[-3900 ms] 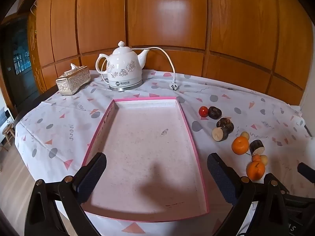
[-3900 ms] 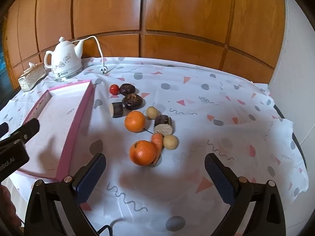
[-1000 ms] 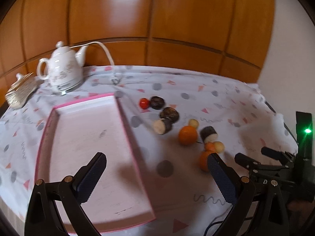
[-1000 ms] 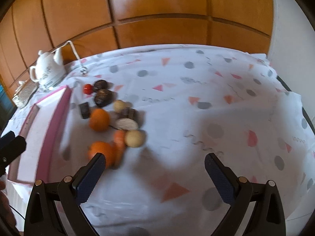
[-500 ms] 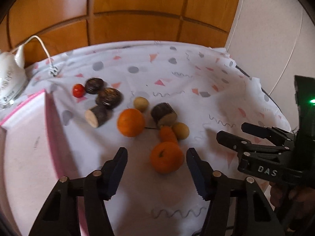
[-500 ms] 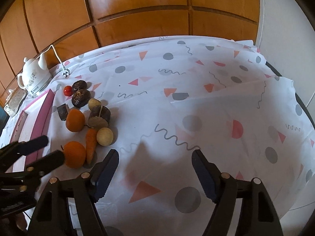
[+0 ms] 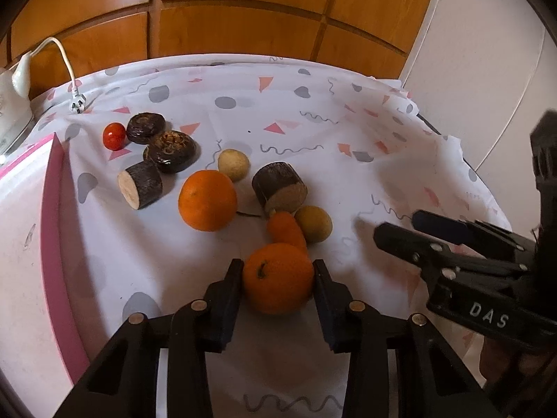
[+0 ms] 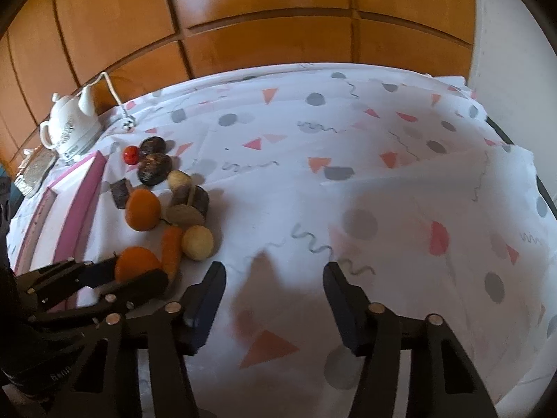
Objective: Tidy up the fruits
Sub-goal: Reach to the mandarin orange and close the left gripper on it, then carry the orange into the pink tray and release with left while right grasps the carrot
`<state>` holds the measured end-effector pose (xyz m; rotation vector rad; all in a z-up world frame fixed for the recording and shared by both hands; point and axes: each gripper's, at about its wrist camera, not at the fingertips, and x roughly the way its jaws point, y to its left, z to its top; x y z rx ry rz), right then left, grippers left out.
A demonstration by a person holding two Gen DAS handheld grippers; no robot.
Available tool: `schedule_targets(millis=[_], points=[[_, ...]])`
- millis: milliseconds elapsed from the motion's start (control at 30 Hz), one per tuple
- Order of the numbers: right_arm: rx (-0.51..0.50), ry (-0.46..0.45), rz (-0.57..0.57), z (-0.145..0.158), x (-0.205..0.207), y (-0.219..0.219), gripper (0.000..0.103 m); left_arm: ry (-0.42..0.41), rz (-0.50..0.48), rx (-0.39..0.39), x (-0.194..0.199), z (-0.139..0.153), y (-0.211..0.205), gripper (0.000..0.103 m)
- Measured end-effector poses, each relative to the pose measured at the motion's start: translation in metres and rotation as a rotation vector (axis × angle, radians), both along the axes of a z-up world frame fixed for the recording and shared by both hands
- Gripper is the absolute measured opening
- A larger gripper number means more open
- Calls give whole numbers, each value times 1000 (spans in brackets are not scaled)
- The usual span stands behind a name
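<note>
Orange (image 7: pixel 277 278) between closing left gripper (image 7: pixel 278 280) pads — stem end up; right gripper (image 8: pixel 273 299) closing, empty.

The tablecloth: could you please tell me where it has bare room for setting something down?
The tablecloth is bare to the right of the fruit cluster, out to its far and right edges. The pink tray floor is also free. It is crowded between the tray and the round beige fruit.

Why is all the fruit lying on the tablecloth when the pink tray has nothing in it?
It isn't sorted yet. The fruits sit in a loose heap beside the pink tray, which looks bare. The left gripper is closing on the near orange. The right gripper, also closing, has nothing between its jaws.
</note>
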<state>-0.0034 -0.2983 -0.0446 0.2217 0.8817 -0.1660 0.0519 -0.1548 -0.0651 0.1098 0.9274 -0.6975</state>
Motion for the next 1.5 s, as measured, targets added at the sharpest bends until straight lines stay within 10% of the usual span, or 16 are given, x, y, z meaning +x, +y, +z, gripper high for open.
schedule_targets(millis=[567, 1233, 1500], points=[[129, -3, 239, 0, 24, 44, 22, -123, 165, -10, -11, 29, 36, 39], [24, 68, 246, -21, 57, 60, 20, -86, 573, -45, 27, 47, 160, 40], [8, 30, 415, -5, 44, 96, 19, -74, 700, 35, 49, 29, 203, 42]])
